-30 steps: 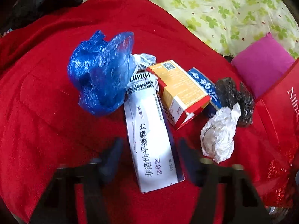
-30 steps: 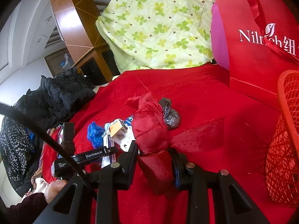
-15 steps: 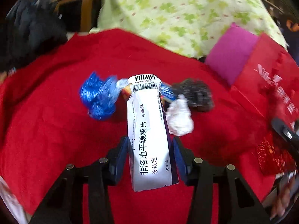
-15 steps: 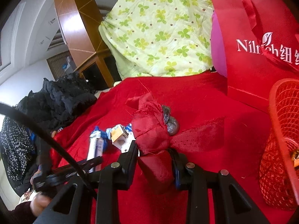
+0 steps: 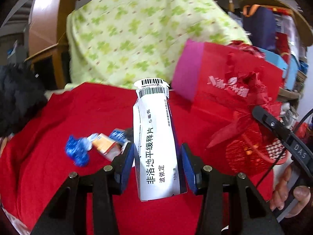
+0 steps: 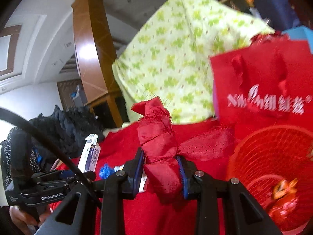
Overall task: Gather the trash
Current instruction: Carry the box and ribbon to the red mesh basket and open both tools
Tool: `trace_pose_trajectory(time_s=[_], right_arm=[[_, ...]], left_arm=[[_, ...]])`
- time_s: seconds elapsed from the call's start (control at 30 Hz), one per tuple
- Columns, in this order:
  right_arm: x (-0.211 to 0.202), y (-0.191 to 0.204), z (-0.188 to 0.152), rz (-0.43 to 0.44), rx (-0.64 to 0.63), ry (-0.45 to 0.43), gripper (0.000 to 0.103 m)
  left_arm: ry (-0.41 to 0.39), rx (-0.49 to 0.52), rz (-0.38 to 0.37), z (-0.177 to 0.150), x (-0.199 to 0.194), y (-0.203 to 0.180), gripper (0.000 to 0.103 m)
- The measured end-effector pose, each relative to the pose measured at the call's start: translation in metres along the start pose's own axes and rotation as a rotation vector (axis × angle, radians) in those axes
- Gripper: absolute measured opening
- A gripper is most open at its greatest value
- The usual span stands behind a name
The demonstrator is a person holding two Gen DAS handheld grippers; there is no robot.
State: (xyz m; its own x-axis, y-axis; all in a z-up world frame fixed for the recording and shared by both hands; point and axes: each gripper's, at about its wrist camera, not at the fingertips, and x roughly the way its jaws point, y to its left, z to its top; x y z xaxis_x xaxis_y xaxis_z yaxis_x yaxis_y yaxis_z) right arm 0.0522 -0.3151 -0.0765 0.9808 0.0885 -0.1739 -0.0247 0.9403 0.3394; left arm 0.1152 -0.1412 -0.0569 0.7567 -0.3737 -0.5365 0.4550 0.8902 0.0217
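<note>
Left fingers: the left gripper [image 5: 157,164] has its blue pads [image 5: 128,163] pressed on the two long sides of the white medicine box [image 5: 154,143]; a narrow grip around the box's lower half, box lifted clear of the red cloth [image 5: 49,156].
Right fingers: the right gripper [image 6: 160,173] is clamped tight on a crumpled wad of red fabric [image 6: 158,148], a perforated flap of it trailing off to the right.
Box axis: long axis runs straight out along the left fingers, away from the camera; barcode flap at the far end, raised, printed face up.
Fabric axis: wad stands roughly upright between the right pads, its twisted tip at the top.
Way to the bin: from the left wrist view the red mesh basket [image 5: 252,152] lies to the right of the box and lower; from the right wrist view it sits just right of the fabric wad, rim open upward, some scraps already inside.
Nearer hand: judged from both views, the right hand is closer to the basket; the left must cross rightward with the box.
Coming move, as a judgement: swing each load over the rim; the box likely needs tipping barcode-end down.
Left behind: blue plastic bag [image 5: 77,150] and orange box [image 5: 104,145] on the cloth, left of the held box.
Farther back: red gift bag [image 5: 234,90] beyond the basket, green-patterned quilt [image 5: 137,35] behind all.
</note>
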Motion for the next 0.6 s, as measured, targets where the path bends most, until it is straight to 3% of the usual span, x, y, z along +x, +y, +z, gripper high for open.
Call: trace_pose_trajectory(time_s=[0.33, 0.6], right_arm=[[-0.051, -0.048, 0.014, -0.087, 0.068, -0.109, 0.033], [-0.081, -0.085, 0.019, -0.146, 0.141, -0.165, 0.033]], left_arm=[[-0.045, 0.094, -0.129, 0.022, -0.009, -0.071, 0.05], [-0.031, 0.155, -0.261, 0.035, -0.004, -0.122, 0.05]])
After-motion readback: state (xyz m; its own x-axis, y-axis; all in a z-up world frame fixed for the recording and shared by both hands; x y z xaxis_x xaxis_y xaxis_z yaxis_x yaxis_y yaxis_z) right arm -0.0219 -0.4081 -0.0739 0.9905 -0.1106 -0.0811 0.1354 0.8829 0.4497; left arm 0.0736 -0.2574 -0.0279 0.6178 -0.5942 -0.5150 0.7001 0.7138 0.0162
